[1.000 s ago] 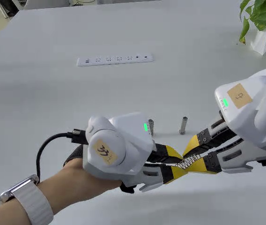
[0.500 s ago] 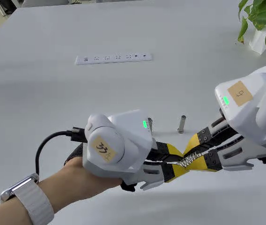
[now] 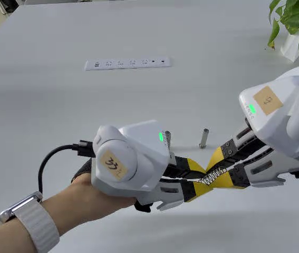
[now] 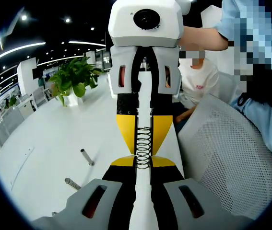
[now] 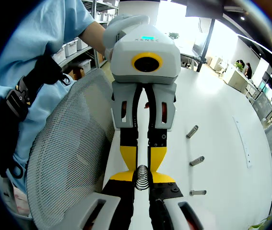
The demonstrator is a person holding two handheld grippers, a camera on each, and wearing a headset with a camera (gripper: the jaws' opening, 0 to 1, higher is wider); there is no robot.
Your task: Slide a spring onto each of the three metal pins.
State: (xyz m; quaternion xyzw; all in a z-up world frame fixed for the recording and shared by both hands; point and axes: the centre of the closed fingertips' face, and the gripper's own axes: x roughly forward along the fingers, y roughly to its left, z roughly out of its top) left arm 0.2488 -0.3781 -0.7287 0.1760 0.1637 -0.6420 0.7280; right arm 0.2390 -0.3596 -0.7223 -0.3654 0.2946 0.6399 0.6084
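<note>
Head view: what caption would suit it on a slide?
Left gripper and right gripper meet tip to tip over the table, both pinching one spring.

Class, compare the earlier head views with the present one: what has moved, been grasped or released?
No clear move; the picture's slight drift is the headset's. The left gripper and right gripper stay tip to tip, both shut on the spring. The bare pin, the spring-fitted pin and the power strip stay put.
</note>
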